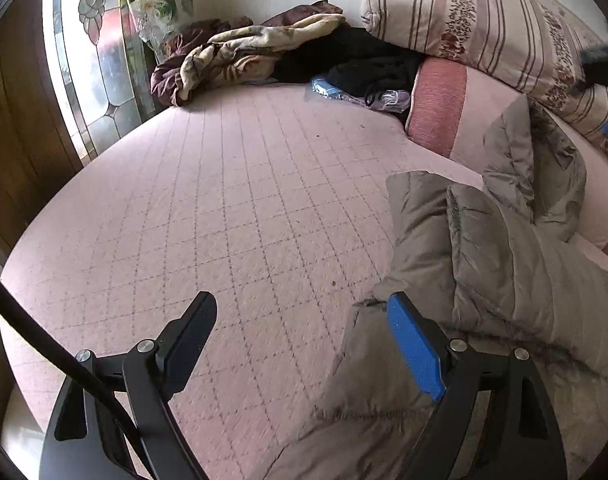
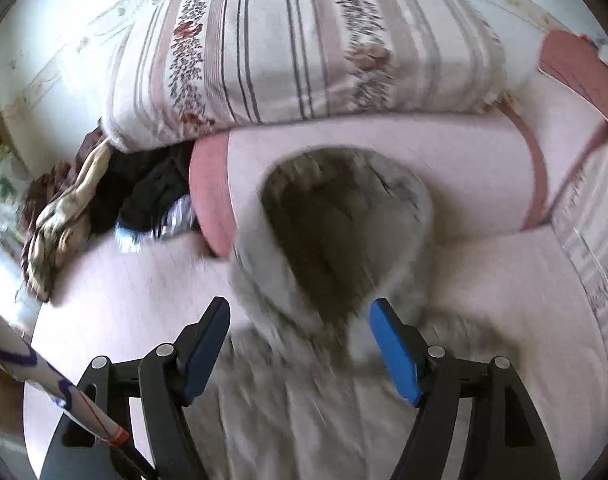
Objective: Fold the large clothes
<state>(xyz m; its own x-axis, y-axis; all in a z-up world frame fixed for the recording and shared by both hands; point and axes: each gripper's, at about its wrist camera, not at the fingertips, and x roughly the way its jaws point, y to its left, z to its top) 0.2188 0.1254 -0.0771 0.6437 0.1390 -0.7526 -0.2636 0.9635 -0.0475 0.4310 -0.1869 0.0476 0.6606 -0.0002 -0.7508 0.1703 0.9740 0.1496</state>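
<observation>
A grey padded hooded coat (image 1: 484, 280) lies on the pink quilted bed (image 1: 243, 220), on the right in the left wrist view. My left gripper (image 1: 304, 316) is open and empty; its right finger lies against the coat's edge, its left finger is over bare bed. In the right wrist view the coat's fur-trimmed hood (image 2: 336, 224) gapes open, blurred, just ahead of my right gripper (image 2: 299, 324), which is open and empty above the coat's body (image 2: 312, 420).
A striped floral duvet (image 2: 304, 48) sits on a pink bolster (image 2: 384, 152) at the back. A brown-and-cream blanket (image 1: 231, 56) and black clothes (image 1: 364, 64) are heaped at the far side. A stained-glass window (image 1: 91, 60) is on the left.
</observation>
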